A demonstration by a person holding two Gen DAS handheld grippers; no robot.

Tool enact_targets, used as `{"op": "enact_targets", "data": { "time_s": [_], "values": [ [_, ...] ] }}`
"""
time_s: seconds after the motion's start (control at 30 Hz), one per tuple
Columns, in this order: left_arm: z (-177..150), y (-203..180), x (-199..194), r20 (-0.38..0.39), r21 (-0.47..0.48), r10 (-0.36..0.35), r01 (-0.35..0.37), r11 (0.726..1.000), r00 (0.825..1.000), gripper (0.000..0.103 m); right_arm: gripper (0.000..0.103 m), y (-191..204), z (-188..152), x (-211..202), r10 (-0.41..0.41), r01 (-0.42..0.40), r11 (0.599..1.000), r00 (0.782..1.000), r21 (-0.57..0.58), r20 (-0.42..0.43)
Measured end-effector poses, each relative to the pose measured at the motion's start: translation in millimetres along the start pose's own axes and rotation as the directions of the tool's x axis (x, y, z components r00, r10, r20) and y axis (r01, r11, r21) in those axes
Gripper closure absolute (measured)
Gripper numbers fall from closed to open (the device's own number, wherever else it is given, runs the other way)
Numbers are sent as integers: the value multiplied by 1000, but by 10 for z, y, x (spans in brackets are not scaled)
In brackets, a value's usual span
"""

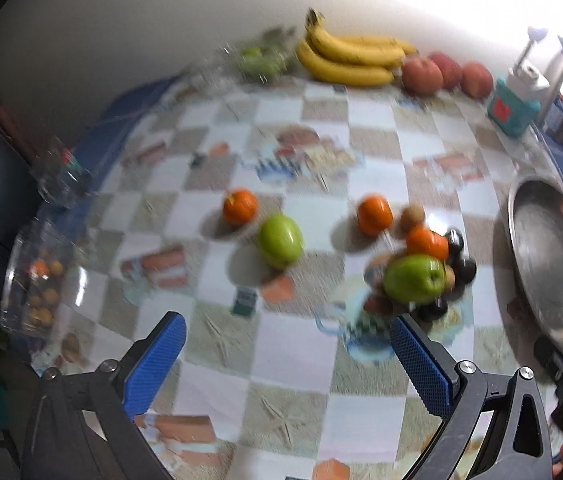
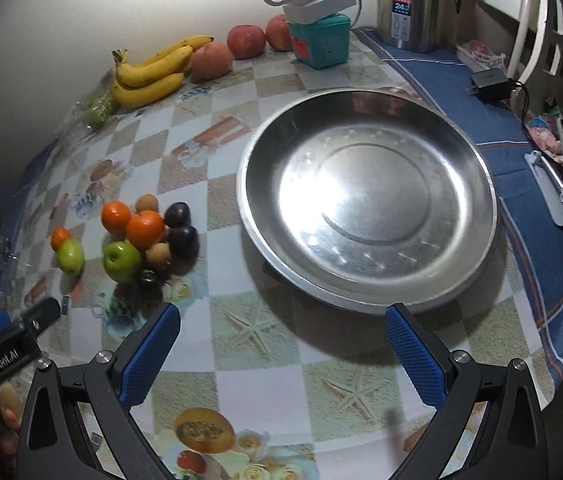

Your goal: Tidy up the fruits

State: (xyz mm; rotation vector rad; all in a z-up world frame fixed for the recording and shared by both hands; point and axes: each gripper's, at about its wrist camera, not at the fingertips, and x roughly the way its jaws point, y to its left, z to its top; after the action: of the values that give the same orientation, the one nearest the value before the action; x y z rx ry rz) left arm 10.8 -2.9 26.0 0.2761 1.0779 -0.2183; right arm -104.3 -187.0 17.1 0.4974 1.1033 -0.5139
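Counts, from the right wrist view. Loose cluster left of the round stainless-steel dish (image 2: 365,216), on the checked, picture-printed cloth covering the surface (image 2: 265,364): three small oranges, two together (image 2: 143,227) and one (image 2: 60,237) apart to the left; two green apples, one in the cluster (image 2: 121,261), one (image 2: 70,255) just beside the lone orange; two brown kiwis (image 2: 157,255); at least three dark plums (image 2: 181,240), exact count unclear since they overlap. The dish holds nothing.

Far edge against the wall: one bunch of yellow bananas (image 2: 149,72), three red apples (image 2: 245,41) in a row to its right, then a teal box (image 2: 321,40) with a white block on top, and a steel thermos jug (image 2: 405,4). Left of the bananas is something green in clear wrapping, too blurred to count.

Left claw (image 1: 287,364): blue pads spread wide, nothing between them, touching nothing; it hangs over the cloth, near side of the fruit cluster, with the green apple (image 1: 413,280) just beyond its right pad. This view is motion-blurred.

Right claw (image 2: 283,354): pads fully apart, empty, above the cloth just near the dish's near rim.
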Motion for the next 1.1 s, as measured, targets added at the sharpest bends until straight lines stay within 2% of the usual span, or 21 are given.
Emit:
{"op": "enact_targets", "data": {
  "time_s": [0.2, 0.37, 0.5, 0.67, 0.8, 0.93, 1.1],
  "values": [
    [295, 50, -70, 32, -69, -9, 11, 998, 999, 0, 1, 111, 140, -42, 10, -10, 1000, 1000, -19, 19],
    [428, 2, -46, 48, -61, -46, 49, 997, 998, 0, 1, 191, 318, -135, 13, -11, 1000, 997, -28, 76],
    [511, 20, 48, 56, -80, -50, 54, 995, 997, 0, 1, 260, 429, -134, 63, -60, 998, 992, -27, 105],
    [521, 149, 257, 20, -114, -52, 54, 992, 998, 0, 1, 381, 467, 27, 125, -123, 992, 990, -40, 57],
    [542, 312, 271, 36, -131, -68, 72, 989, 997, 0, 1, 541, 514, 173, 142, -141, 987, 990, -71, 6],
    [539, 518, 365, 16, -179, -28, 30, 983, 999, 0, 1, 718, 553, 189, 180, -179, 979, 984, -100, -1],
    [497, 693, 480, -33, -258, -64, 53, 965, 997, 0, 1, 933, 569, 269, 182, -185, 975, 983, -122, -29]
  ]
}}
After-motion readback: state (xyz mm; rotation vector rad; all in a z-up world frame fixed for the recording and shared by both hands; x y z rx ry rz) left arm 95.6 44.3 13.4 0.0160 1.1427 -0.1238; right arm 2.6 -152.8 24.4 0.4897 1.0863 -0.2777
